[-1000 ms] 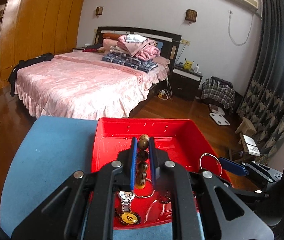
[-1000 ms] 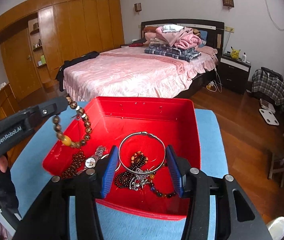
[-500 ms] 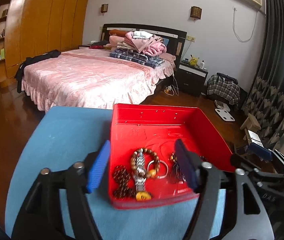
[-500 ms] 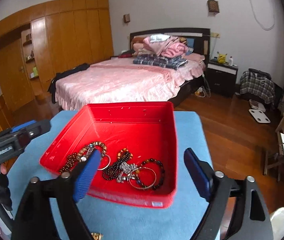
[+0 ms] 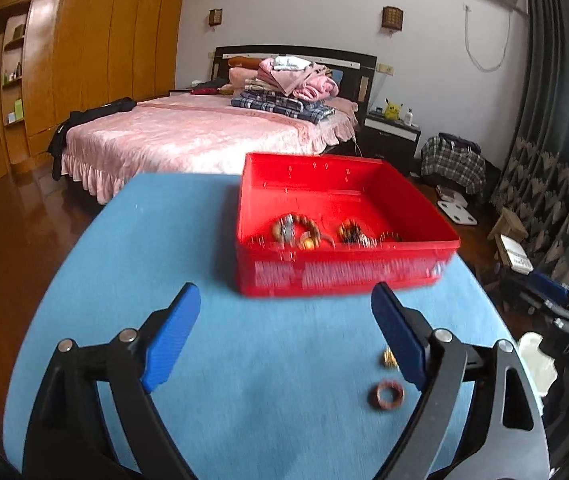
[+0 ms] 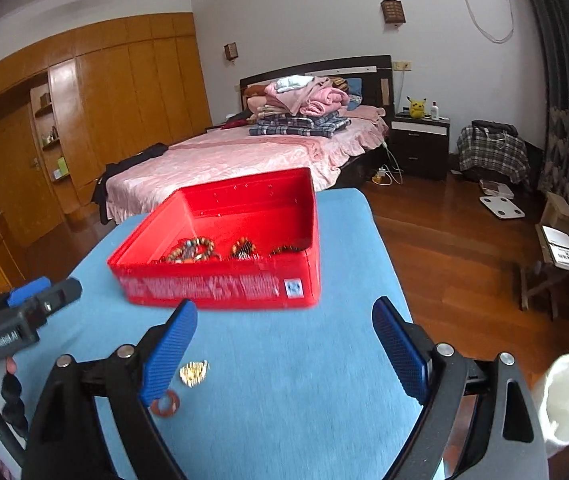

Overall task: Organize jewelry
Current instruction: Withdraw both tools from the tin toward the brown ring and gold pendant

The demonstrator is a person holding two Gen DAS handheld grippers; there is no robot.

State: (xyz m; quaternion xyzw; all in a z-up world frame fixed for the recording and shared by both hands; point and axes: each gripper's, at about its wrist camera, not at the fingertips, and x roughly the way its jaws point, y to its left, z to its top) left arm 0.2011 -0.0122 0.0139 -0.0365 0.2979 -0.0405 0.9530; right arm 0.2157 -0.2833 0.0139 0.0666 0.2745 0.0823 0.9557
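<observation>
Most bracelets [image 5: 296, 230] already lie in the red tray [image 5: 340, 276]; a ring [image 5: 385, 394] and gold piece [image 6: 193, 372] wait in front of it; left gripper [image 5: 284, 326] still widening with nothing between its fingers, right gripper [image 6: 284, 332] spread and empty

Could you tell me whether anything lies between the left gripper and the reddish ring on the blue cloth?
Nothing visible does. The ring lies on bare cloth just inside the left gripper's right finger, with a small gold piece beside it. Its jaws are opening, with nothing between them.
</observation>
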